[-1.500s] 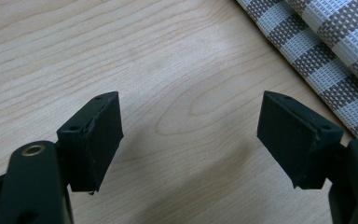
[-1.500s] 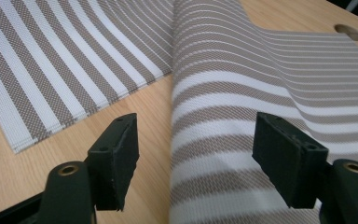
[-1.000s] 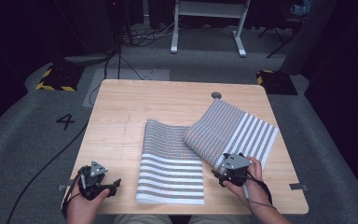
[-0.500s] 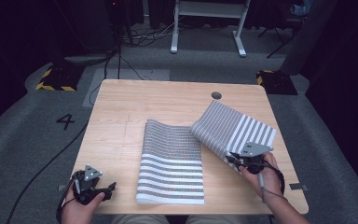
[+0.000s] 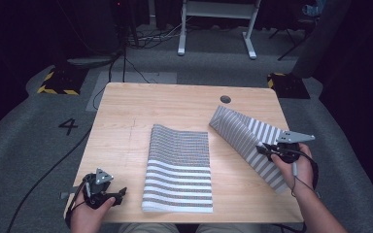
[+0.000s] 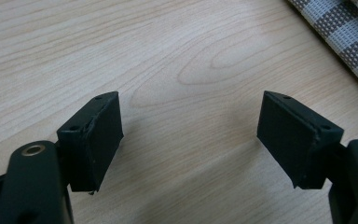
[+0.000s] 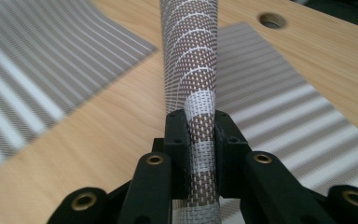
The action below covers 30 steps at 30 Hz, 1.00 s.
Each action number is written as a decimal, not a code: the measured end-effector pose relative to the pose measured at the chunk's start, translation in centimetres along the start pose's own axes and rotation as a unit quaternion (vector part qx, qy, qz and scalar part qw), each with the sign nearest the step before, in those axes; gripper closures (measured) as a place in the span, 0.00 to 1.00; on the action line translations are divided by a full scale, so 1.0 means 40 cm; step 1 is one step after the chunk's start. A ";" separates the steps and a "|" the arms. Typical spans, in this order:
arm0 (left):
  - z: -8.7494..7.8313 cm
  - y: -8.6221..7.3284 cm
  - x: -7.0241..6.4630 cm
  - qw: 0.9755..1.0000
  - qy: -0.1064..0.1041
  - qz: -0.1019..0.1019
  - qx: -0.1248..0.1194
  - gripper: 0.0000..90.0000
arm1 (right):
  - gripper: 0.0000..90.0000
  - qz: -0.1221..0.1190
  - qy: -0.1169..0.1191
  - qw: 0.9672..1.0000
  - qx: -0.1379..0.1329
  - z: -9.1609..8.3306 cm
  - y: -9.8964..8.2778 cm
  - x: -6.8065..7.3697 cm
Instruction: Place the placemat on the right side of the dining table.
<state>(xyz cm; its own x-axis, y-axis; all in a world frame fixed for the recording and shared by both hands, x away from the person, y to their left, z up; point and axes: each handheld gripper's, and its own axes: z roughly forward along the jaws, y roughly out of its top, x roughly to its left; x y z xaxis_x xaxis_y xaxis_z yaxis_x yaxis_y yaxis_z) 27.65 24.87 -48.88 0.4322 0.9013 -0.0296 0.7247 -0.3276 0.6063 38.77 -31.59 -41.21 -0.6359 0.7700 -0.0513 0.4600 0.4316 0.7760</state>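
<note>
Two brown-and-white striped woven mats lie on the wooden table (image 5: 126,121). The middle mat (image 5: 179,165) is flat; it also shows as the mat (image 7: 42,70) at the left of the right gripper view and as the mat's corner (image 6: 340,32) at the top right of the left gripper view. My right gripper (image 5: 263,149) is shut on the folded edge of the right mat (image 5: 243,131). Its jaws have just closed on it and eased slightly. That gripper (image 7: 200,126) holds the mat's fold (image 7: 189,56) raised off the table. My left gripper (image 5: 120,193) rests open near the front left corner, its jaws (image 6: 191,135) holding nothing.
A round cable hole (image 5: 225,99) sits in the table's far right part, and the same hole (image 7: 271,20) shows beyond the lifted mat. Bare wood lies left of the middle mat. Grey carpet, cables and a white stand's legs (image 5: 213,34) lie beyond the table.
My right gripper closed on the right mat's edge and moved right and up, pulling the mat off the middle mat and folding it over. The left gripper has stayed put.
</note>
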 end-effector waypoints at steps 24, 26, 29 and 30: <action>0.002 -0.002 -0.002 1.000 0.000 -0.002 0.001 0.25 | 0.38 -0.058 -0.138 0.988 0.044 0.031 -0.032 0.006; 0.002 -0.003 0.000 1.000 -0.002 -0.002 0.003 0.25 | 0.39 -0.055 -0.153 0.986 0.045 0.025 -0.040 -0.008; 0.004 -0.003 -0.001 1.000 0.000 -0.002 0.006 0.25 | 0.39 -0.050 -0.162 0.985 0.034 -0.002 -0.044 -0.022; 0.005 -0.003 -0.001 1.000 -0.003 -0.001 0.005 0.25 | 0.39 -0.050 -0.162 0.985 0.034 -0.002 -0.044 -0.022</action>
<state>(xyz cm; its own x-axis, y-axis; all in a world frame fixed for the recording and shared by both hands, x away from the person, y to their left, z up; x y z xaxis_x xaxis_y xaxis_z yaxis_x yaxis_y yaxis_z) 27.66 24.81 -49.11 0.4341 0.9002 -0.0344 0.7303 -0.3294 0.5984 38.46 -33.08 -42.48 -0.4535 0.8274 -0.3314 0.4531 0.5342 0.7137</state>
